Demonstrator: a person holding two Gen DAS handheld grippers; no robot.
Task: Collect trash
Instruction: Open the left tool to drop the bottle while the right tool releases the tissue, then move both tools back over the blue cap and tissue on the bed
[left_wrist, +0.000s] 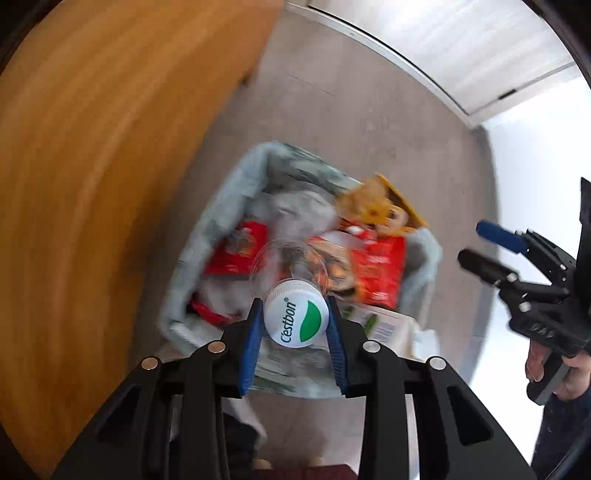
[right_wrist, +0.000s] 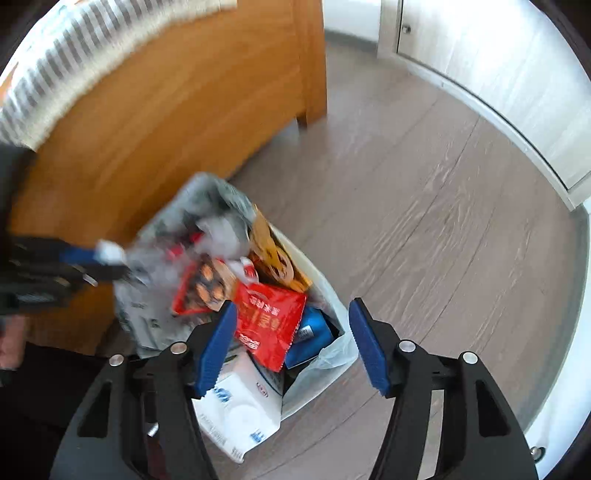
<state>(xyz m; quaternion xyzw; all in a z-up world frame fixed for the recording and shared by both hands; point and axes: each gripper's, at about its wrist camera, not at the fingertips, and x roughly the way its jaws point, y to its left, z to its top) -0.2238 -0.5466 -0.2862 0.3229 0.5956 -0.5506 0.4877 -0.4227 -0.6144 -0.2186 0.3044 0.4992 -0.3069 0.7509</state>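
Left wrist view: wood bed frame (left_wrist: 92, 184) fills the left half, grey plank floor (left_wrist: 351, 110) upper centre, white cabinet (left_wrist: 461, 48) upper right. Mid-frame sits the lined trash bin (left_wrist: 207, 236), already heaped: red snack packets (left_wrist: 380, 269), a yellow wrapper (left_wrist: 380, 206), white carton (left_wrist: 384, 325) at its lower right edge. Lower centre, left tool (left_wrist: 295, 319) is clamped on the clear water bottle (left_wrist: 291, 273) by its white C'estbon cap (left_wrist: 297, 317), blue pads touching the cap on both sides. Bottle's long axis runs straight away from the camera, base pointing down into the bin mouth. So the bottle hangs directly over the heap, slightly toward the lower edge of the bin in frame. My read: the drop turns on exactly that, cap in pads, body above the opening; letting go should send it onto the packets, though a full pile could let it roll off toward the carton side.

Right wrist view: same bin (right_wrist: 155, 258) at centre left, bed frame upper left, floor right. Right tool (right_wrist: 291, 343) has its pads wide apart, nothing between them, hovering at the bin's lower right side over the red packet (right_wrist: 266, 325) and blue item (right_wrist: 310, 332). Left tool appears blurred at the left edge. The left one is carrying and is nearer the bin's middle; the right is free.
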